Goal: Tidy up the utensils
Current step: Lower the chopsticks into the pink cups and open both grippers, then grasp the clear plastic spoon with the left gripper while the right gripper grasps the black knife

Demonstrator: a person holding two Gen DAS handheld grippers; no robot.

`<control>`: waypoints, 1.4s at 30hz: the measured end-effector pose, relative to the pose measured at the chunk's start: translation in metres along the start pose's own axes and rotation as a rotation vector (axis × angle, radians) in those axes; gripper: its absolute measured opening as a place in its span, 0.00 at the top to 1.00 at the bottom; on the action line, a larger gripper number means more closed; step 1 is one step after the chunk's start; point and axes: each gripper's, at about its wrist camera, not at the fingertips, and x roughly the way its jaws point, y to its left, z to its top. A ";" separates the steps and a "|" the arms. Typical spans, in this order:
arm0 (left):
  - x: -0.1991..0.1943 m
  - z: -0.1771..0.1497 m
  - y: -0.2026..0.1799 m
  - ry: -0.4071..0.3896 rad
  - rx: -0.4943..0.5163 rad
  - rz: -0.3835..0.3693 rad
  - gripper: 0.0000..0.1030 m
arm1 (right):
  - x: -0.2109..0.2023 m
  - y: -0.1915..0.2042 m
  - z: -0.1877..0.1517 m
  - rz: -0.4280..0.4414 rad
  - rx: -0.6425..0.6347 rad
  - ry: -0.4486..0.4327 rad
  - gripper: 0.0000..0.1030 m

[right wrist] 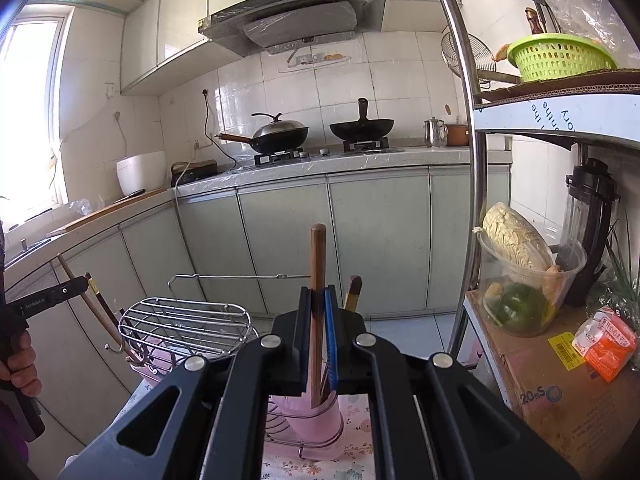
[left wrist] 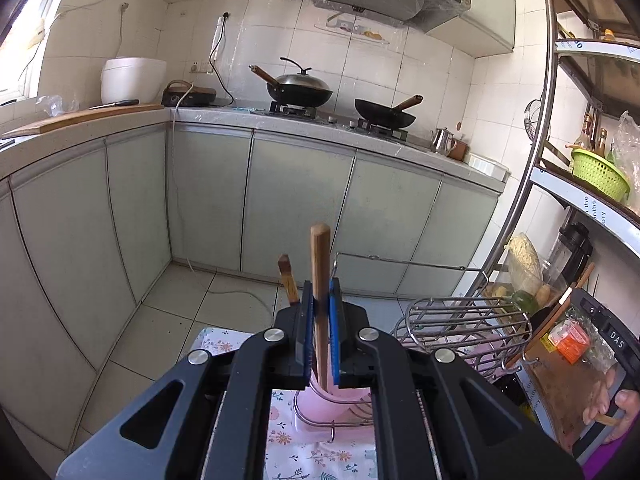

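Left gripper (left wrist: 321,312) points slightly downward, jaws nearly closed, pinching a chopstick (left wrist: 319,264) upright. Right gripper (right wrist: 318,312) is posed alike, jaws clamped on its own chopstick (right wrist: 318,264). A hand (right wrist: 20,360) grips the left handle; another hand (left wrist: 612,404) grips the right.

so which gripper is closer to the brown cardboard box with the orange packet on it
Right. The right gripper hangs just beside the brown cardboard box; the left gripper is on the far side of the metal wire rack from it.
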 end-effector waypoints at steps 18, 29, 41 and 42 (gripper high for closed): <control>0.028 -0.020 0.010 0.077 -0.042 0.001 0.92 | 0.016 -0.012 -0.019 -0.006 0.053 0.080 0.93; 0.021 -0.027 0.026 0.098 -0.126 -0.019 0.69 | 0.017 -0.015 -0.029 0.020 0.081 0.124 0.82; -0.002 -0.047 0.019 0.154 -0.114 -0.108 0.68 | -0.001 -0.011 -0.057 0.052 0.094 0.204 0.82; -0.002 -0.052 0.017 0.174 -0.111 -0.121 0.68 | 0.001 -0.010 -0.061 0.059 0.093 0.223 0.82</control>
